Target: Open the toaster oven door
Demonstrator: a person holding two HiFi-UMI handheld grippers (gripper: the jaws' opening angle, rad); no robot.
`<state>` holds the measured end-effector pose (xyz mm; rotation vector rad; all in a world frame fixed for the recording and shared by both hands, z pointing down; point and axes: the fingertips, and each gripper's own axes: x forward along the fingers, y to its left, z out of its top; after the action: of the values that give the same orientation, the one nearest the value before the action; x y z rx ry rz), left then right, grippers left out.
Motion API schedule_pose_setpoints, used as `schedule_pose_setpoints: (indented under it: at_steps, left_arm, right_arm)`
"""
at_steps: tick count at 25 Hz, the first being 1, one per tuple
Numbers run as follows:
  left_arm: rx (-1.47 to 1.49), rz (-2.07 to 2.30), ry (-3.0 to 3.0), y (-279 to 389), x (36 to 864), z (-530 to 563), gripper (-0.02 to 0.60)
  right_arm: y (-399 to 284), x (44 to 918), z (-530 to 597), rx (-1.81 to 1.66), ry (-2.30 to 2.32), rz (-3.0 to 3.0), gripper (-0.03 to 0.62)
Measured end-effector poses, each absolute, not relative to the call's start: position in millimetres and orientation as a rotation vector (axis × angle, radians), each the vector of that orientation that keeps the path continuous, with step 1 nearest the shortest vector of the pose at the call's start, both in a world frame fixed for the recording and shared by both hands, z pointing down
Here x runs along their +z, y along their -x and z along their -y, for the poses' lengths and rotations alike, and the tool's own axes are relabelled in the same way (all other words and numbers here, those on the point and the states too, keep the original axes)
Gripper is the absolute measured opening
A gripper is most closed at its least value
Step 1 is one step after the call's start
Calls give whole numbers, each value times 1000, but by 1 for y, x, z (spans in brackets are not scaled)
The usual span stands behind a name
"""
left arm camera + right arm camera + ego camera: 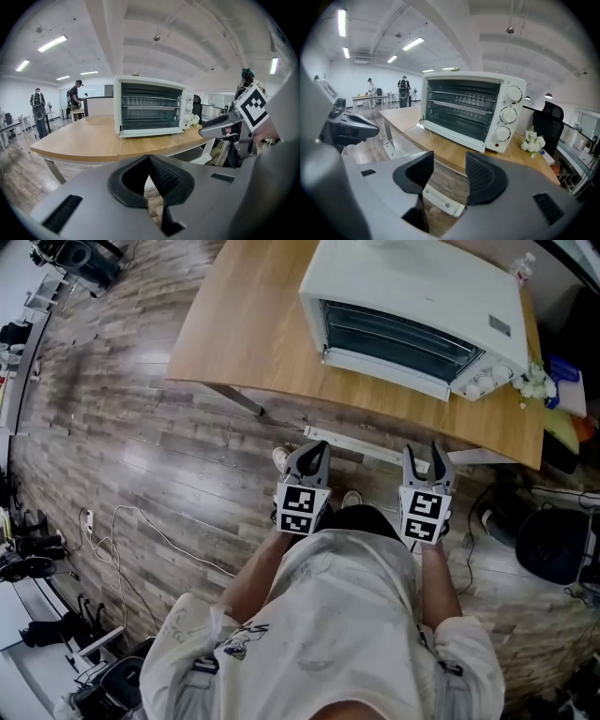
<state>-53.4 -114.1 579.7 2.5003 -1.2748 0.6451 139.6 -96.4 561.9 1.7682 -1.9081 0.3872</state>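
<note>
The white boxy metal toaster oven (412, 320) stands, door closed, on the far light wooden table (244, 334). My left gripper (307, 457) has jaws together, nothing held. My right gripper (427, 458) has jaws apart, empty, and both are near, short of the table.

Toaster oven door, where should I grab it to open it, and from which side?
Grip the white bar along the top edge of the toaster oven door, coming straight from the front. The door is shut and faces you, that bar spans its width, and it probably hinges at the bottom.
</note>
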Motion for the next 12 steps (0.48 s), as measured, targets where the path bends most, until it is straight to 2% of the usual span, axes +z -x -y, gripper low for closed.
schedule_pose_setpoints:
  at_steps: [12]
  left_arm:
    - [444, 1446, -2524, 64, 511, 170, 11]
  right_arm:
    - [-183, 500, 140, 236, -1885, 1945, 225]
